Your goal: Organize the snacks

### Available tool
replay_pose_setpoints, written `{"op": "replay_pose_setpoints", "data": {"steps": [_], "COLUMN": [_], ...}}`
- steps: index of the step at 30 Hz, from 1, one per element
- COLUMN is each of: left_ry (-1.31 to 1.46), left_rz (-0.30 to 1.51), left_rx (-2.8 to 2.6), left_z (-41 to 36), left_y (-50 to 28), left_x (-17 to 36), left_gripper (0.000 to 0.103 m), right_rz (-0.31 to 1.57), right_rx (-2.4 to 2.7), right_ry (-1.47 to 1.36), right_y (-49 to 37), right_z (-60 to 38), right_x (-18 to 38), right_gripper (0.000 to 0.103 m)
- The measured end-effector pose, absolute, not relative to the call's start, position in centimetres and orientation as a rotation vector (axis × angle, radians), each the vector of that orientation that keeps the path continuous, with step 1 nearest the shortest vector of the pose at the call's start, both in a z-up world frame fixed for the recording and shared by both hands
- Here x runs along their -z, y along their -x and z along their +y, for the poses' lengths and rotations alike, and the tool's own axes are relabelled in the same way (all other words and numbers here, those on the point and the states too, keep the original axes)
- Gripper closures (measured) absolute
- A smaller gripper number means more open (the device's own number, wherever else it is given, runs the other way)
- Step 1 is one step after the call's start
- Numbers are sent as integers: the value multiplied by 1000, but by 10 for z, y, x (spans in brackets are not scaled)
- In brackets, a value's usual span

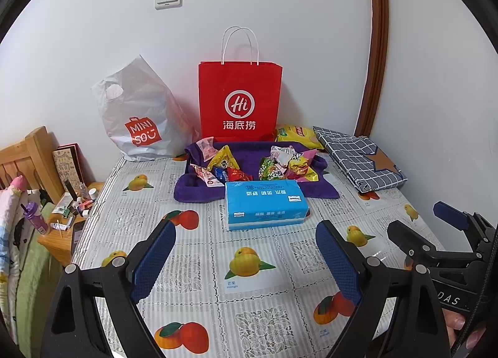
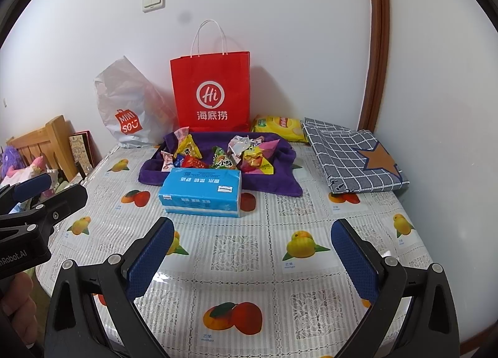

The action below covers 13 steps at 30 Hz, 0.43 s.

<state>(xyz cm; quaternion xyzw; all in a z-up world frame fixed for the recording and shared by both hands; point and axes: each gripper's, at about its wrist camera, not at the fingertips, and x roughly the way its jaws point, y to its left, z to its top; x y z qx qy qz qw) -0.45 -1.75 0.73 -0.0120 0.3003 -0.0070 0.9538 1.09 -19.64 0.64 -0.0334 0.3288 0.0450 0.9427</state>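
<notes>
While both tools hang above the fruit-print cloth, this is how things lie, left to right:

Left gripper [image 1: 246,258]: jaws spread wide, nothing between the blue pads, low over the bench [image 1: 199,264] and well short of the snacks.

White plastic shopping bag with an orange logo [image 1: 137,115]: slumped against the wall at far left, just beside the cloth.

Small wrapped snacks [image 1: 252,165]: a loose scatter of coloured packets in two rough clusters on a crumpled purple cloth [image 1: 193,186] at the back of the bench.

Red paper carrier bag with white handles [image 1: 239,99]: upright behind the snacks, mouth up (a likely home for them, though the task does not say).

Blue rectangular tissue pack [image 1: 264,205]: directly in front of the snacks, between them and both grippers; it blocks a straight low reach.

Yellow crisp packet [image 2: 280,127]: flat by the wall, right of the red bag.

Grey checked folded fabric with a brown star [image 2: 354,158]: at the far right.

Right gripper [image 2: 252,252]: likewise wide apart and holding nothing.

Doing it well: I judge that any reach should pass over or around the tissue pack, take one packet by its crimped edge, and close gently so the wrapper does not slip.

Stage: scattered packets would fit sorting under way or hardly advanced; these views cannot settle which.
</notes>
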Motion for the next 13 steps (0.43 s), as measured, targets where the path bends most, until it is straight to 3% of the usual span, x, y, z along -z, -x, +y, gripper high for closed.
{"op": "replay_pose_setpoints", "data": {"steps": [13], "left_ry": [25], "left_rz": [606], "left_rx": [15], "left_z": [-17], "left_y": [5], "left_x": [-8], "left_gripper": [12], "right_rz": [669], "right_rx": [-94], "right_ry": [69], "right_y": [-9], "right_z": [-194], "right_x": [-7], "right_gripper": [3]}}
